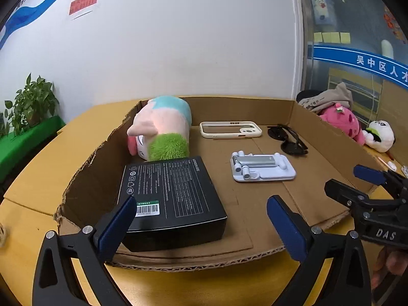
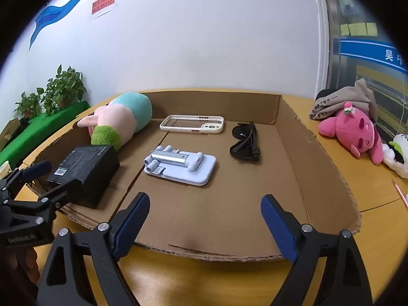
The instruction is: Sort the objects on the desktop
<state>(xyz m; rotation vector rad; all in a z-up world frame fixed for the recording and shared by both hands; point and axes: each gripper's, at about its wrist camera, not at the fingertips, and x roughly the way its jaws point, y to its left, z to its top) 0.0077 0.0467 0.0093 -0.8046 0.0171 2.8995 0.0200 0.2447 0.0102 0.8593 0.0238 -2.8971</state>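
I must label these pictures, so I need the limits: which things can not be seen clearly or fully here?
- Small print on the black box: too small, both views.
- Striped plush toy: face turned away; box hides its lower part in the left wrist view.
- White plush: cut off by the right wrist view's edge.
- Left gripper and right gripper are open; their handles are out of frame.

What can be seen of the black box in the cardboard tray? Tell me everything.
The black box is a flat, rectangular retail carton with a glossy finish. Its upturned face carries small white print, a row of white symbols and a green-and-white barcode label. It looks closed and lies flat on the floor of the cardboard tray, in the near left corner. The plush toy lies right behind it; contact cannot be told. The open left gripper hovers before it, not touching.
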